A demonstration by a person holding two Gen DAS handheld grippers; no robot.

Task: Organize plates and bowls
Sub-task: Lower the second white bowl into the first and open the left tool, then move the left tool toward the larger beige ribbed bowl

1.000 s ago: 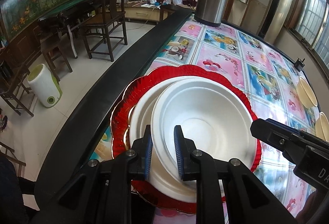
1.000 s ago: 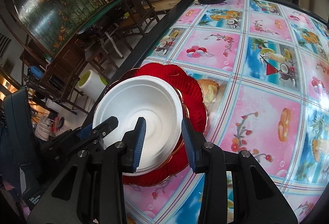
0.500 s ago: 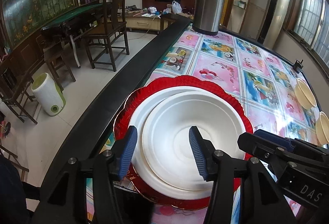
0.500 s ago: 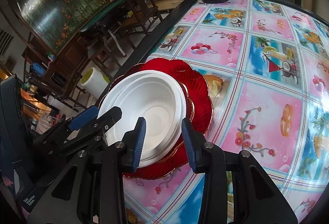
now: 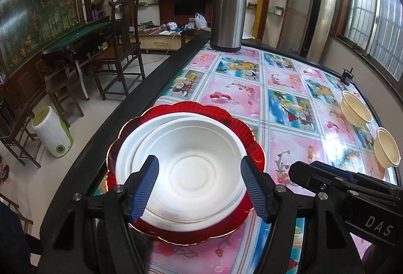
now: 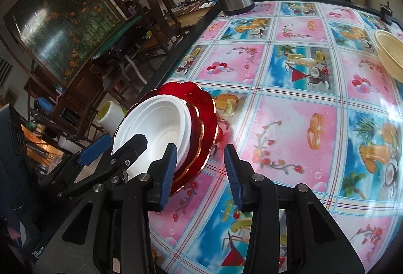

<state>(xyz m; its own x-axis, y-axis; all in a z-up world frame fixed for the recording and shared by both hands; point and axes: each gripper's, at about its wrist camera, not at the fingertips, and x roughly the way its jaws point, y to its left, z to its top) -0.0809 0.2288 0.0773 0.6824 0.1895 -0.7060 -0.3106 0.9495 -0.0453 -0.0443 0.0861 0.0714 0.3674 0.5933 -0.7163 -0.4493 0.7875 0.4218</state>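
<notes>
A white bowl [image 5: 199, 163] rests in a white plate [image 5: 126, 148] on a red scalloped plate [image 5: 191, 109] at the table's left edge. My left gripper [image 5: 201, 188] is open and empty, its jaws wide apart above the near side of the bowl. The stack also shows in the right wrist view [image 6: 156, 123]. My right gripper [image 6: 199, 173] is open and empty, just right of the stack's near edge. Two cream bowls [image 5: 355, 110] [image 5: 386, 148] sit at the table's right side.
A steel thermos jug [image 5: 228, 12] stands at the table's far end. A small black object [image 5: 347, 76] sits at the far right edge. The table [image 5: 284, 87] has a colourful tiled cloth and a black rim. Chairs and a white bin [image 5: 51, 133] stand on the floor to the left.
My left gripper was shut on the white bowl's rim, has let go and opened wide, and has drawn back. The bowl now sits in the stack. My right gripper has pulled back a little.
</notes>
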